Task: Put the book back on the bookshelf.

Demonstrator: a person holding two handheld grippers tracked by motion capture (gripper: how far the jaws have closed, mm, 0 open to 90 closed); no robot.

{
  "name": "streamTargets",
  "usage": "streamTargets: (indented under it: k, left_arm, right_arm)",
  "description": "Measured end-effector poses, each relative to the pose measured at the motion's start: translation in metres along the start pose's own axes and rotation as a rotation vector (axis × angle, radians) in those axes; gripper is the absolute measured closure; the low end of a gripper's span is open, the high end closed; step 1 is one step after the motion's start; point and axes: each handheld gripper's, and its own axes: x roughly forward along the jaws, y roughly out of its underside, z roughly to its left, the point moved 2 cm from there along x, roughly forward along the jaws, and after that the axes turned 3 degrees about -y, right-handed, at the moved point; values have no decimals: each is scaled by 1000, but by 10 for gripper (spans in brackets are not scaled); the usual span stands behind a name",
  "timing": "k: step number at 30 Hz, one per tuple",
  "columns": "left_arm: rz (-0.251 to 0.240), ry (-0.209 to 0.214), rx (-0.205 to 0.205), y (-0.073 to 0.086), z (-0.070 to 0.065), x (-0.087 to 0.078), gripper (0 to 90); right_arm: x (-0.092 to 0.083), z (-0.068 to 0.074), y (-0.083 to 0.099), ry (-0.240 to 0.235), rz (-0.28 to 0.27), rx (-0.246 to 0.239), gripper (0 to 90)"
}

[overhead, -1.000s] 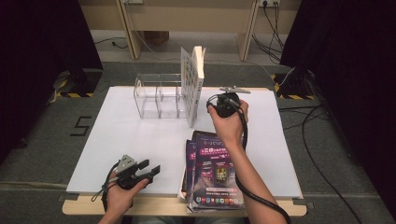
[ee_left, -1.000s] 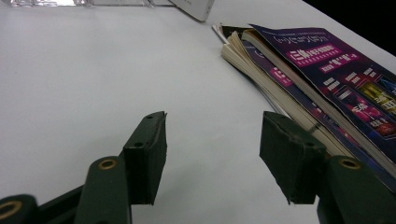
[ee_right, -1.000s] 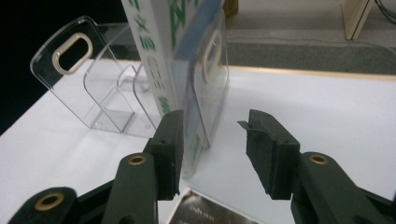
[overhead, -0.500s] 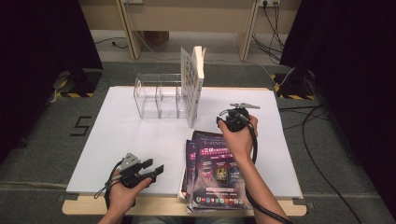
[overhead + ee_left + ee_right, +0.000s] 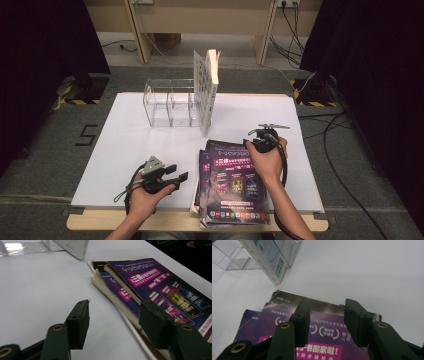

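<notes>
Down from beside the upright book [image 5: 206, 90], the right gripper [image 5: 327, 322] now hovers open-jawed over the magazine stack [image 5: 232, 182]; left gripper [image 5: 175, 174], open, faces its edge.

Evenly lit from overhead, white table [image 5: 130, 150] bright, dark curtains at both sides swallowing detail. Soft and slightly grainy from above. Mild glare on clear plastic organizer [image 5: 167, 102] and glossy magazine covers [image 5: 160, 287]. Near black jaws blurred in both gripper views, faint shadows beneath.
</notes>
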Motion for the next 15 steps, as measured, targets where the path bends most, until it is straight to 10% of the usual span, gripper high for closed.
streamTargets:
  k: [15]
  left_arm:
    - [75,64,58,-2,-28,32,398]
  right_arm:
    - [-3,-30,30,34,84,68,552]
